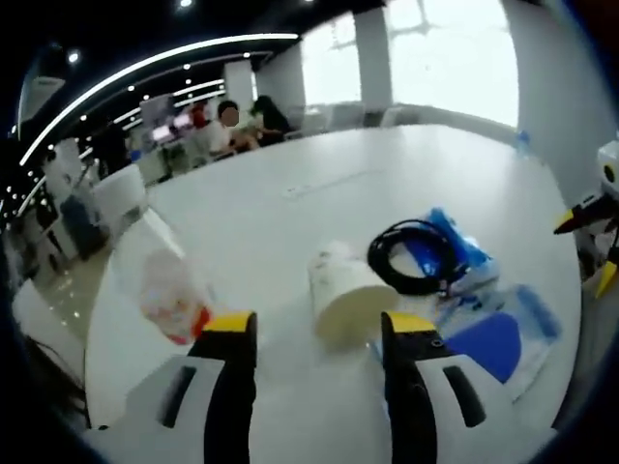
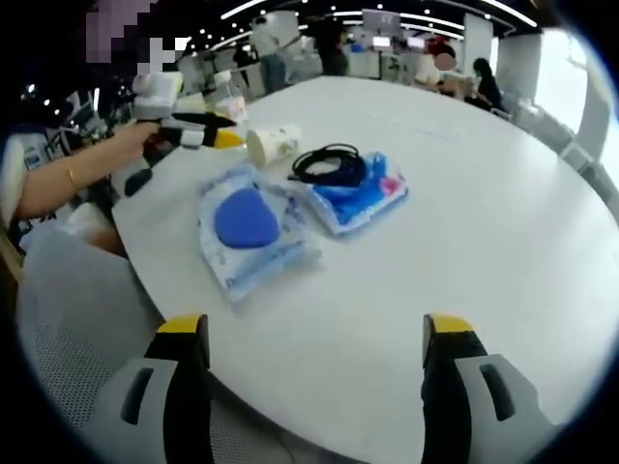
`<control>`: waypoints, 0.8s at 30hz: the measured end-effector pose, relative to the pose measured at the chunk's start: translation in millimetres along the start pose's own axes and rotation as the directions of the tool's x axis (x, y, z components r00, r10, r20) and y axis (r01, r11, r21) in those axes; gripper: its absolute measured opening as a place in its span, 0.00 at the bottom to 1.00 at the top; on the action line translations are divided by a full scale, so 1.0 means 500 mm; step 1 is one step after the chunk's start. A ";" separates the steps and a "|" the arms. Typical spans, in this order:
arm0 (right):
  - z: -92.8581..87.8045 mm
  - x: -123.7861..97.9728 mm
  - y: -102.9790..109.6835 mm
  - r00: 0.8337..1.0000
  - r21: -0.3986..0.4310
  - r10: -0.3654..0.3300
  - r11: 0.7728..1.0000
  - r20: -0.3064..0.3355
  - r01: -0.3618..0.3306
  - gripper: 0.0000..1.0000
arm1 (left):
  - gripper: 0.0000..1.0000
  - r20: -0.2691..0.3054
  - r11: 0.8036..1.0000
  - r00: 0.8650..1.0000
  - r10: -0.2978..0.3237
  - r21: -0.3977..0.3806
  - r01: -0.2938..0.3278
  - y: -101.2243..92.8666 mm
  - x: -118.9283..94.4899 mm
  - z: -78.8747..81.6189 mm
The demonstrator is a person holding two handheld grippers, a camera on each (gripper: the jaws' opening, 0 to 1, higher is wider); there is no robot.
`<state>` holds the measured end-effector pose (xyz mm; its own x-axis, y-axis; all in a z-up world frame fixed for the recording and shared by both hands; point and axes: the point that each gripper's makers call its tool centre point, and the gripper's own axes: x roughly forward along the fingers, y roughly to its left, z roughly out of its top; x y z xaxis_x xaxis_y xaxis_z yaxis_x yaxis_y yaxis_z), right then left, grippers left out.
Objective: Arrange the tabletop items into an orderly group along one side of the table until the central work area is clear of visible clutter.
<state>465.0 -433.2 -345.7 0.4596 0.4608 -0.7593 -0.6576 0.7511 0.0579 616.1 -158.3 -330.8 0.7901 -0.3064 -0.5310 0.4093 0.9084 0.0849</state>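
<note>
A white paper cup [image 1: 340, 290] lies on its side on the white table [image 1: 290, 203], just ahead of my open left gripper [image 1: 319, 327] and nearer its right jaw. Right of the cup, a coiled black cable [image 1: 414, 253] rests on a blue packet [image 1: 464, 259]. A clear bag with a blue disc [image 1: 491, 340] lies closer to me. A clear wrapper with red print [image 1: 169, 298] sits off the left jaw. In the right gripper view the cup [image 2: 271, 143], cable [image 2: 329, 162], blue packet [image 2: 366, 198] and disc bag [image 2: 247, 217] lie ahead of my open right gripper [image 2: 314, 333], which holds nothing.
A hand holds the left gripper [image 2: 198, 130] beside the cup. The right gripper [image 1: 588, 217] shows at the table's right edge. White chairs [image 1: 121, 193] and seated people [image 1: 232, 126] are beyond the far edge. The table's far half [image 2: 503, 203] is bare.
</note>
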 end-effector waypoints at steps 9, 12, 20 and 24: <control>-0.010 0.002 -0.003 1.000 -0.013 -0.012 1.000 -0.024 0.011 0.90 | 0.29 -0.066 0.999 0.998 0.011 0.050 -0.007 -0.001 0.020 -0.027; -0.009 0.001 -0.005 1.000 -0.012 -0.014 1.000 -0.021 0.014 0.90 | 0.24 -0.066 0.999 0.998 0.013 0.048 -0.010 0.001 0.022 -0.027; -0.009 0.001 -0.005 1.000 -0.011 -0.015 1.000 -0.021 0.015 0.90 | 0.00 -0.045 1.000 0.999 0.000 0.028 0.001 -0.004 0.024 -0.018; -0.010 0.001 -0.006 1.000 -0.009 -0.018 1.000 -0.023 0.018 0.90 | 0.00 -0.043 1.000 0.999 0.021 0.023 -0.020 0.007 0.023 -0.016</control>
<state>464.3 -437.8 -349.3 0.4577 0.4360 -0.7749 -0.6544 0.7552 0.0384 622.8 -156.4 -343.1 0.7782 -0.2746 -0.5648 0.4036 0.9077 0.1148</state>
